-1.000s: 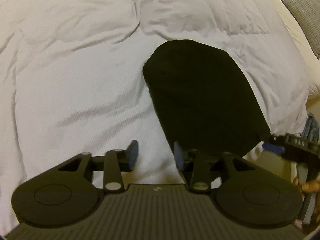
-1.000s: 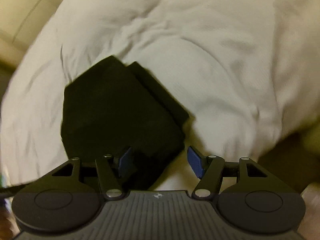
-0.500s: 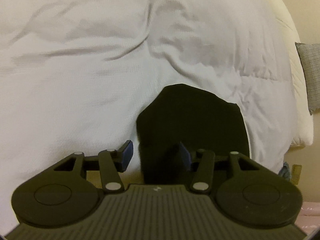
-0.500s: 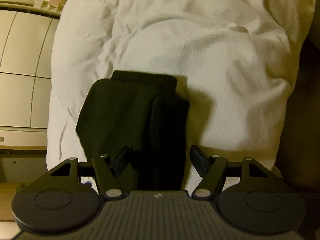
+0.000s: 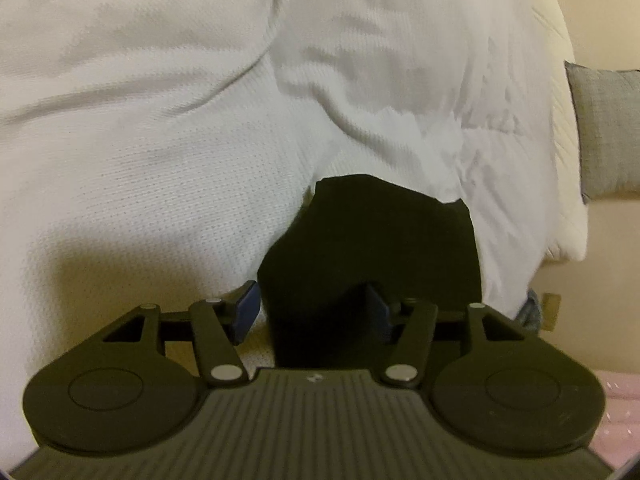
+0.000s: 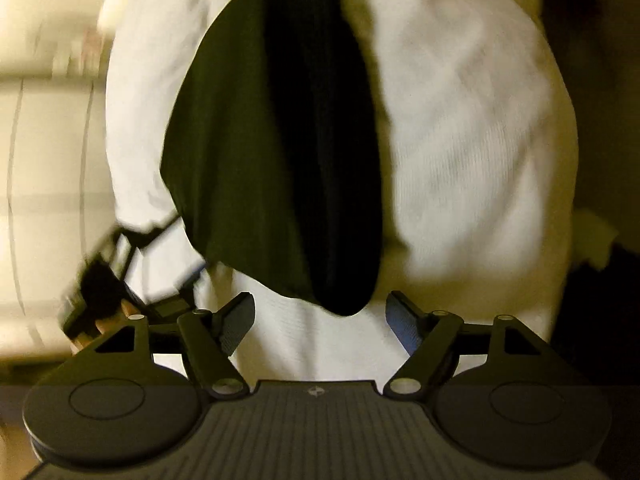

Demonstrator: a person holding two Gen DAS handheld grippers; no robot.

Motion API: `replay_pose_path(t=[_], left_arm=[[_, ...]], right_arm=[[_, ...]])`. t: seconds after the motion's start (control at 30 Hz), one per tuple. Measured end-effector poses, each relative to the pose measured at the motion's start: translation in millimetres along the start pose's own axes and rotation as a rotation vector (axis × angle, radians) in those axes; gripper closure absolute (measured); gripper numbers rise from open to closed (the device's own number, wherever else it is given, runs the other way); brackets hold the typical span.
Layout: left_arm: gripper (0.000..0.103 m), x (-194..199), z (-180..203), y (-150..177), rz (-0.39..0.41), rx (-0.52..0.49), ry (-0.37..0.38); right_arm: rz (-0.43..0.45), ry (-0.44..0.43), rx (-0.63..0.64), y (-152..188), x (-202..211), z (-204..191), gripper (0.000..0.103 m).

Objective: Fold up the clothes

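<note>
Left tool opening, right tool opening, folded black garment, white duvet

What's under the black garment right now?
The black garment lies folded on the white duvet, which shows all around it. Whatever sits directly beneath it, or between its folded layers, is covered.

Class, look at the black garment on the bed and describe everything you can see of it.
The black garment is a dark, soft-looking cloth folded into a compact, roughly rectangular bundle; the right wrist view shows layered folds along one side. It lies flat on the white textured duvet, near its edge. Its near end sits between the left tongs, whose jaws are opening; the right tongs, also opening, stand just short of it.
</note>
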State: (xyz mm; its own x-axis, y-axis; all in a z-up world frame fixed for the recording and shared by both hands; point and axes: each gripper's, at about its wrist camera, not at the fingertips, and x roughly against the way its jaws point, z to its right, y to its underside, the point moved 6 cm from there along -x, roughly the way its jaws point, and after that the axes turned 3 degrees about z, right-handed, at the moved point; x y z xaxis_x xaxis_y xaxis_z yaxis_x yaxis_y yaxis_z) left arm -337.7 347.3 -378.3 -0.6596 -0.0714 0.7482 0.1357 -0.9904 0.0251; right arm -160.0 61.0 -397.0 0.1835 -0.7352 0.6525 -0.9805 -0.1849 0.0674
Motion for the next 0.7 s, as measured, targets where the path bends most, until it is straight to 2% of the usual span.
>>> replay_pose_path(t=[0.1, 0.2, 0.23, 0.27, 0.3, 0.37, 0.43, 0.5, 0.6, 0.63, 0.7], left_arm=[[0.049, -3, -7, -1, -0.017, -0.008, 0.037], [0.052, -8, -12, -3, -0.022, -0.016, 0.071], [0.056, -10, -13, -4, -0.024, -0.026, 0.079], [0.069, -12, -13, -5, -0.025, -0.037, 0.086], [0.084, -14, -13, -7, -0.024, -0.065, 0.073], [0.092, -12, -4, -9, -0.022, -0.157, 0.076], [0.094, -6, 9, -5, -0.012, -0.283, 0.089], [0.094, -5, 16, -3, -0.016, -0.362, 0.104], [0.091, -16, 12, -4, -0.037, -0.407, 0.060], [0.090, -19, 12, -4, -0.041, -0.421, 0.037], [0.084, -13, 14, -5, -0.026, -0.417, 0.033]], right_arm=[[0.111, -0.074, -0.142, 8, -8, 4, 0.026], [0.214, -0.117, -0.225, 3, -17, 5, 0.028], [0.245, -0.128, -0.244, 0, -18, 5, 0.041], [0.259, -0.115, -0.257, -2, -19, 8, 0.056], [0.267, -0.095, -0.268, -5, -20, 10, 0.059], [0.277, -0.089, -0.243, -10, -14, 9, 0.075], [0.284, -0.087, -0.172, -16, -3, 0, 0.077], [0.302, -0.090, -0.142, -22, 3, -5, 0.079], [0.285, -0.057, -0.154, -25, -6, 2, 0.080], [0.271, -0.042, -0.162, -25, -10, 5, 0.078], [0.236, 0.007, -0.103, -26, -11, -1, 0.065]])
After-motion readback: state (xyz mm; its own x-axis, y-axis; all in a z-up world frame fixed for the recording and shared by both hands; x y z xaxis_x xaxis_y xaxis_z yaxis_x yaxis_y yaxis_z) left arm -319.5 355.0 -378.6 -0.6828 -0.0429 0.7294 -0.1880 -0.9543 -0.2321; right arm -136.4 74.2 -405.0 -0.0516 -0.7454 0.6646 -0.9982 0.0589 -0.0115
